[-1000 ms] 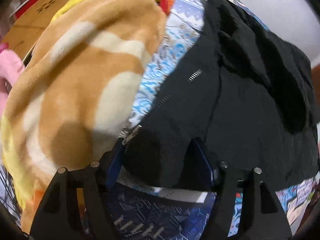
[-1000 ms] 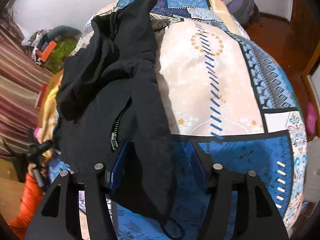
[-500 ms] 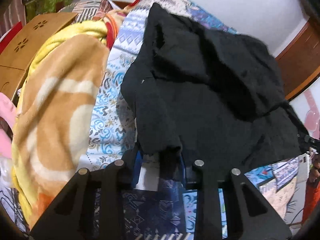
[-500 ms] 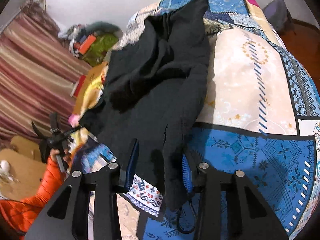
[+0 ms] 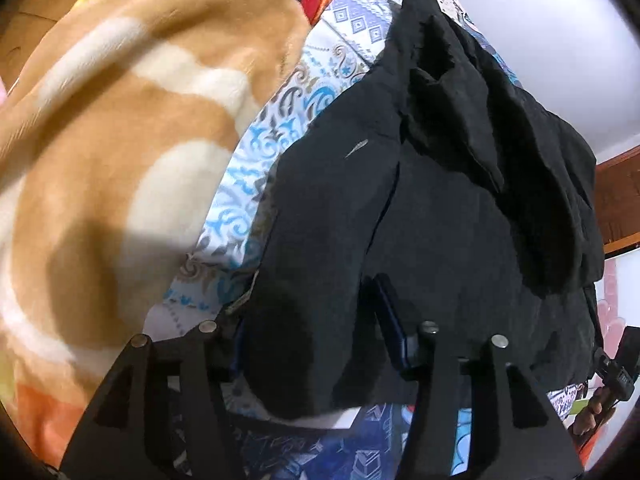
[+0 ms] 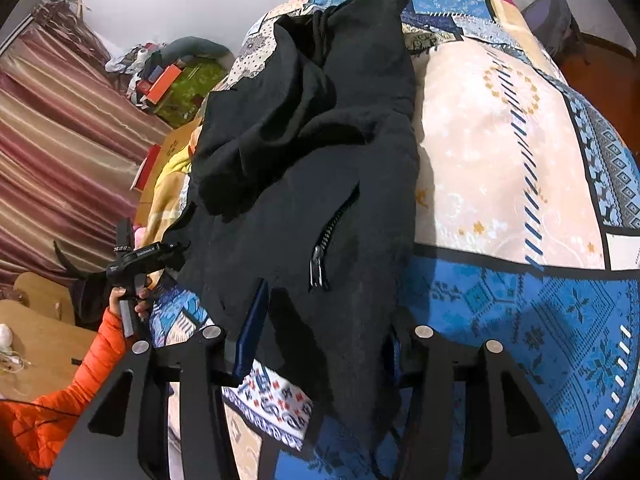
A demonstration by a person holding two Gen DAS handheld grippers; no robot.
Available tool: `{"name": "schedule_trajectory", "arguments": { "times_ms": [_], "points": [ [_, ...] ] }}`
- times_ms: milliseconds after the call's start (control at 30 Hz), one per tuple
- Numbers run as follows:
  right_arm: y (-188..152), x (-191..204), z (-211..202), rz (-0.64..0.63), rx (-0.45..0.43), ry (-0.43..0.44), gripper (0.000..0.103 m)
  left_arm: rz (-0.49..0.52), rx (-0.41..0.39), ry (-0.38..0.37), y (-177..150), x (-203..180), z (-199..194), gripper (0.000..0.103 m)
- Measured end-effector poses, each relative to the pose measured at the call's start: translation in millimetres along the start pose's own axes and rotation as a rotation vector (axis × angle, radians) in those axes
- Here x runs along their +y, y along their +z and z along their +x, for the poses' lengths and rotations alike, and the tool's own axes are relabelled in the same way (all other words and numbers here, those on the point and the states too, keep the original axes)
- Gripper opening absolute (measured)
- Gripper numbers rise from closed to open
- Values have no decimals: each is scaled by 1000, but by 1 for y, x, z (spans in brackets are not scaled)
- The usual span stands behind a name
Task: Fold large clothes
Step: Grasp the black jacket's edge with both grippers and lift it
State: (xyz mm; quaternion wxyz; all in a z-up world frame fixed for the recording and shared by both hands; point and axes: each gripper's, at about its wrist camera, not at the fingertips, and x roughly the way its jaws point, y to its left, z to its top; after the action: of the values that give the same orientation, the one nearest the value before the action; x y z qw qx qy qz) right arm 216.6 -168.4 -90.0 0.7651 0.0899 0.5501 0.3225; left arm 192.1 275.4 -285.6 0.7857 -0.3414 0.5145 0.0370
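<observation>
A black zip-up jacket lies crumpled on the patterned bedspread, its hood bunched at the far end. My left gripper straddles the jacket's near-left hem; its jaws are opening, with a thick fold of black cloth loose between them. In the right wrist view the jacket shows its silver zipper. My right gripper stands over the near-right hem, jaws opening, cloth between the fingers. The left gripper is visible there too, held by a hand in an orange sleeve.
An orange and cream fleece blanket is heaped left of the jacket. The bedspread spreads wide to the right. A striped curtain, a green box, a wooden table and a purple bag surround the bed.
Half a second ago both grippers pinched the hem and held it pulled back. Now both are lower over the bed again, with their jaws wider and the cloth slack between them.
</observation>
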Motion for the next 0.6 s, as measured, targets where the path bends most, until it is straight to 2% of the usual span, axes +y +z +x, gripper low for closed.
{"name": "schedule_trajectory", "arguments": {
  "times_ms": [33,67,100,133,233,367,600],
  "points": [
    [1,0,0,6,-3,-2,45,18,-5,5,1,-4,-2,53],
    [2,1,-1,12,-7,2,41,38,-13,8,1,-9,-5,46],
    [4,3,-2,19,-9,5,30,70,-22,14,1,-15,-10,35],
    [5,4,-3,25,-7,-2,26,106,-24,16,0,-24,-17,28],
    [9,10,-8,36,0,-23,11,174,-56,-6,-3,-49,-43,23],
    [21,22,-24,22,-44,-2,9,214,-124,-85,0,-78,-83,19],
    [72,53,-43,-66,-132,54,6,274,-242,-177,40,-136,-138,17]
  ]
}}
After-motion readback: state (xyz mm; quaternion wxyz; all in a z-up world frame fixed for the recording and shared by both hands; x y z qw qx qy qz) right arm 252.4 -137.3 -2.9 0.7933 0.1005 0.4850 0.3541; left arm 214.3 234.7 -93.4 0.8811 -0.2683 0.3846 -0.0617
